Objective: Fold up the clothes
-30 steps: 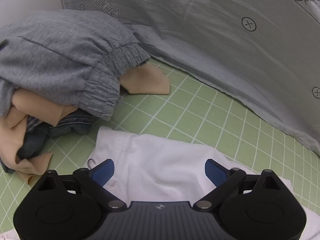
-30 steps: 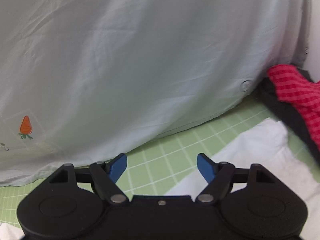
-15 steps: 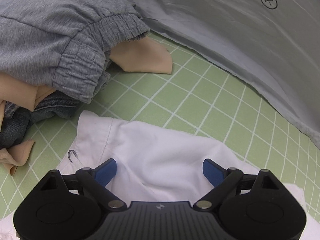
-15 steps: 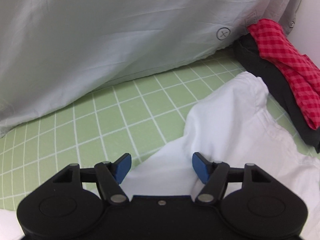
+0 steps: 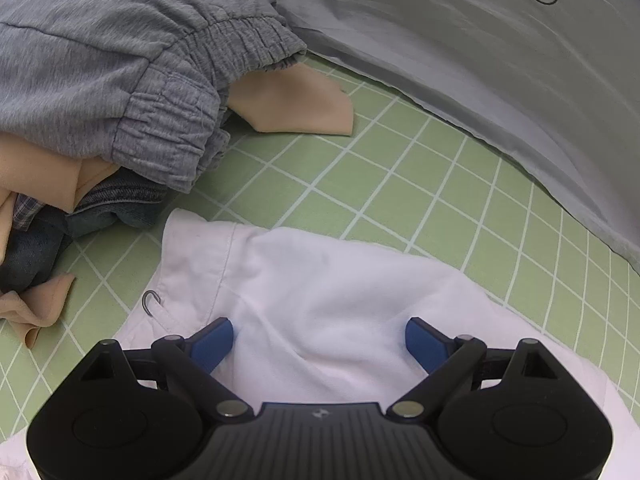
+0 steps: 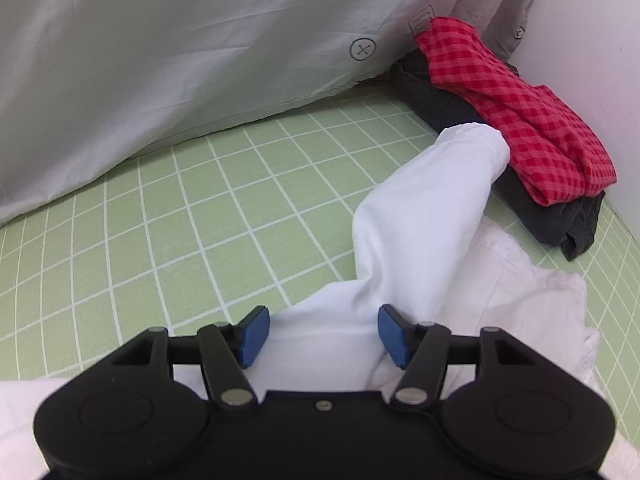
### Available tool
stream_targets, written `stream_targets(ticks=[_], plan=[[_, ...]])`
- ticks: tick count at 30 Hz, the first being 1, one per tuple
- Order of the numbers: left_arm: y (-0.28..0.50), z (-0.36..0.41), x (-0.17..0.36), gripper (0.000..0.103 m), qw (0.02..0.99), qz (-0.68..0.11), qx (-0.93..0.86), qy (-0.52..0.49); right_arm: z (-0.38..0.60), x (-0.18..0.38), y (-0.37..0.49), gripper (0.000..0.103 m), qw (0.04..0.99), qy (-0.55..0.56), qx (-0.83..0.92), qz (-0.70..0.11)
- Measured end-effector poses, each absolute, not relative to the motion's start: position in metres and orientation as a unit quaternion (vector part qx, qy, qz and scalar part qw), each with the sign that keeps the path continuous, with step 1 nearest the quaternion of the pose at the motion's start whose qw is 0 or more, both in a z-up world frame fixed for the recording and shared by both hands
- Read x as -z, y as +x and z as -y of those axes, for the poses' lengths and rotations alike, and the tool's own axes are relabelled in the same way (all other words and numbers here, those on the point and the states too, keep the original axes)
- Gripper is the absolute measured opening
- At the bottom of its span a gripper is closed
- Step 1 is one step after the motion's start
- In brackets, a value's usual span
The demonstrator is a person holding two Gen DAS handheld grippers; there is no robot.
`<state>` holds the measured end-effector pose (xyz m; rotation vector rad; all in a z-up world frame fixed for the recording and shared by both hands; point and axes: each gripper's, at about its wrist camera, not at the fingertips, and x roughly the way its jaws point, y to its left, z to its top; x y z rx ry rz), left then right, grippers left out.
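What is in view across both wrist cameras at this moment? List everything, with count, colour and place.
white garment: one, white, on the mat under both grippers; one part stretches toward the red cloth
green grid mat: one, light green with white lines, under everything
grey sheet: one, pale grey with circled crosses, along the far side
grey sweatpants: one, grey, atop the left pile
beige cloth: beige, in that pile
dark denim: dark blue, under the pile
red checked cloth: one, red, far right, on a black garment
left gripper: black, blue pads, open
right gripper: same, open
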<state>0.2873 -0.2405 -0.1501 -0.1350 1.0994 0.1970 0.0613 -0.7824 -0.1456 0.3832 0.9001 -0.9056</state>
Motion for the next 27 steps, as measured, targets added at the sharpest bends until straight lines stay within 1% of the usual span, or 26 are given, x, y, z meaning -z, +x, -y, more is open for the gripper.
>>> stream_targets(ticks=[1,2,3,4,7,9,10,11,12,13,14,15,16,17,18,21,27], plan=[[0.288,0.239,0.150,0.092,0.846,-0.521,-0.094,-0.068,0.784,0.143,0.061,0.063,0.783,0.185,0.431,-0.408],[0.288,0.238,0.150,0.092,0.845,-0.521,-0.096,-0.070,0.785,0.141,0.061,0.066,0.782,0.189,0.439,-0.400],[0.289,0.239,0.150,0.090,0.845,-0.521,-0.099,-0.068,0.785,0.141,0.063,0.070,0.781,0.190,0.444,-0.396],[0.289,0.240,0.150,0.088,0.845,-0.521,-0.102,-0.062,0.785,0.142,0.066,0.071,0.776,0.186,0.447,-0.404],[0.287,0.244,0.147,0.072,0.853,-0.509,-0.106,-0.042,0.783,0.147,0.074,0.073,0.763,0.171,0.457,-0.424],[0.286,0.244,0.143,0.051,0.858,-0.502,-0.102,-0.035,0.782,0.149,0.078,0.074,0.755,0.160,0.464,-0.434],[0.285,0.244,0.142,0.044,0.861,-0.498,-0.097,-0.037,0.781,0.151,0.079,0.074,0.751,0.155,0.468,-0.438],[0.285,0.243,0.140,0.031,0.862,-0.496,-0.094,-0.040,0.780,0.152,0.081,0.074,0.747,0.150,0.471,-0.443],[0.285,0.243,0.139,0.023,0.864,-0.493,-0.094,-0.040,0.780,0.153,0.081,0.072,0.745,0.150,0.471,-0.447],[0.286,0.243,0.138,0.016,0.865,-0.490,-0.096,-0.039,0.781,0.155,0.080,0.072,0.744,0.151,0.470,-0.451],[0.286,0.242,0.137,0.008,0.867,-0.487,-0.096,-0.042,0.782,0.156,0.080,0.058,0.744,0.150,0.469,-0.453],[0.285,0.240,0.136,0.007,0.869,-0.483,-0.096,-0.049,0.783,0.155,0.078,0.039,0.747,0.150,0.466,-0.451],[0.285,0.237,0.134,0.005,0.871,-0.478,-0.096,-0.058,0.784,0.154,0.076,0.031,0.750,0.150,0.463,-0.448],[0.285,0.235,0.132,0.004,0.874,-0.473,-0.096,-0.064,0.786,0.152,0.074,0.016,0.757,0.158,0.455,-0.443],[0.285,0.233,0.129,0.004,0.876,-0.467,-0.095,-0.068,0.789,0.149,0.071,0.004,0.763,0.167,0.445,-0.437],[0.283,0.228,0.115,0.004,0.888,-0.443,-0.091,-0.081,0.794,0.132,0.071,0.003,0.791,0.182,0.427,-0.398],[0.277,0.211,0.079,0.003,0.921,-0.354,-0.108,-0.121,0.784,0.072,0.096,0.002,0.874,0.155,0.373,-0.268]])
